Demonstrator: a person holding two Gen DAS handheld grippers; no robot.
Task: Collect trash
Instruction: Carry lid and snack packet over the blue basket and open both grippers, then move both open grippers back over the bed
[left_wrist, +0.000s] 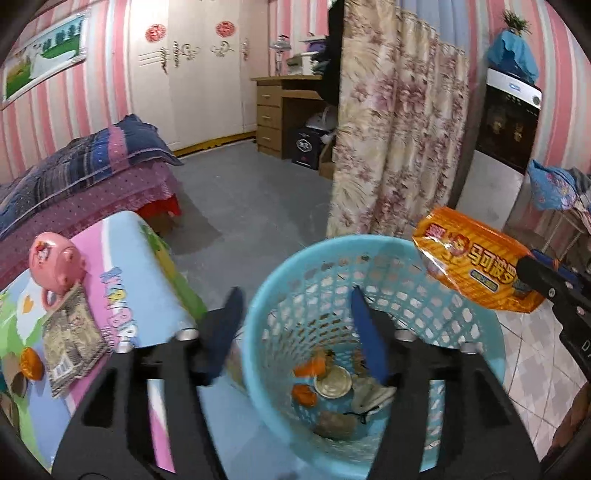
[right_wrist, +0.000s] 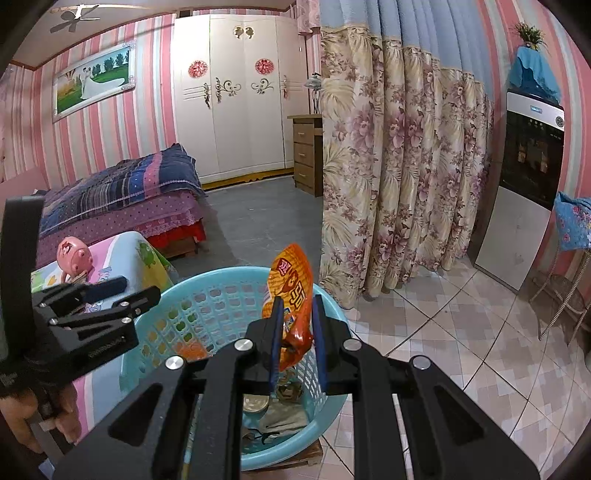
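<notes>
Right claw (right_wrist: 298, 332) clenched on an orange snack wrapper (right_wrist: 293, 291), pinched low between its blue pads with the crumpled top standing above the fingertips. Directly under and ahead of that claw, a light blue mesh basket (right_wrist: 207, 291), already holding a round metal lid (right_wrist: 255, 404), crumpled scraps and a bit of dark cord at the bottom. From the left wrist view, same wrapper (left_wrist: 476, 262) held out past the basket's right rim (left_wrist: 491, 332), gripped by the right claw (left_wrist: 526, 271) coming in from the right edge. Left claw (left_wrist: 295, 332) released, fingers spread wide, one blue pad outside the basket's left wall, the other over its interior, nothing between them. Left of the left claw, a cartoon-print worktop (left_wrist: 147, 266) carrying a grey patterned packet (left_wrist: 72, 339), an orange wrapped piece (left_wrist: 31, 363) beside it, and a pink toy pig (left_wrist: 55, 266) just behind. Farther off to the left, a bed (left_wrist: 92, 173) with dark quilts; straight ahead, grey floor, a floral curtain (left_wrist: 399, 140) and a white wardrobe (left_wrist: 188, 74).
</notes>
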